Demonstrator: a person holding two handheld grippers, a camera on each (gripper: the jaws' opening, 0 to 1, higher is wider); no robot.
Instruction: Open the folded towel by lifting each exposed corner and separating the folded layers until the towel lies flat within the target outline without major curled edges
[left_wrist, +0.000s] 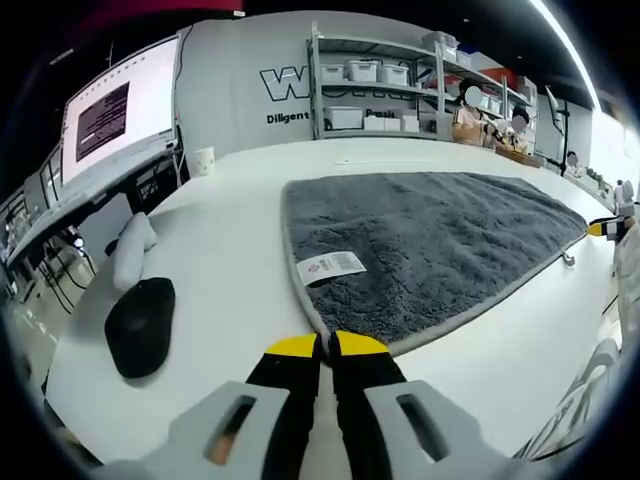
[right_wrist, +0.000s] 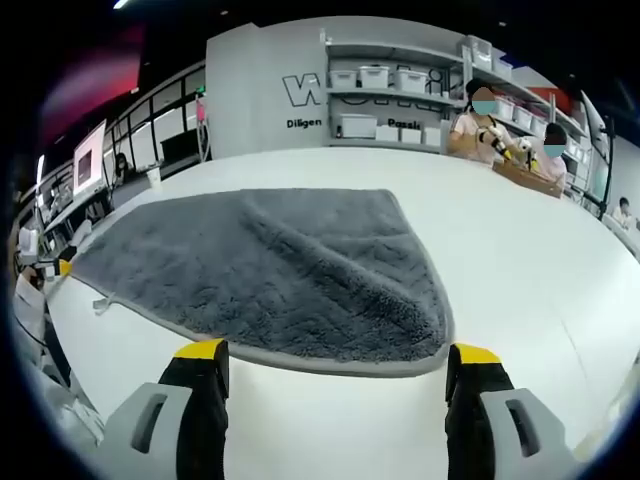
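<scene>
Spreading away ahead of both grippers, the white table (left_wrist: 240, 250) carries everything else, and on it the grey towel (left_wrist: 440, 245) lies opened out, its pile facing up and a paler hem running round its edge. In the left gripper view the towel sits just ahead and to the right of the left gripper (left_wrist: 327, 345), whose yellow-tipped jaws are pressed together at the towel's nearest corner; the hem meets the tips there, but whether cloth is actually pinched between them cannot be made out. That gripper is held low and nearly level with the tabletop, pointing along the towel's near edge. In the right gripper view the right gripper (right_wrist: 338, 358) hovers low over bare table with its jaws spread wide apart and nothing between them, the rounded near edge of the towel lying just beyond the tips and the cloth showing a soft ridge running back from that edge. A monitor (left_wrist: 120, 115) stands far off to the left of the left gripper, with shelves (left_wrist: 375, 85) of white boxes against the back wall. A black mouse (left_wrist: 140, 325) rests on the table left of the left gripper, well apart from the towel. A white label (left_wrist: 330, 267) lies on the towel just ahead of the left jaws.
</scene>
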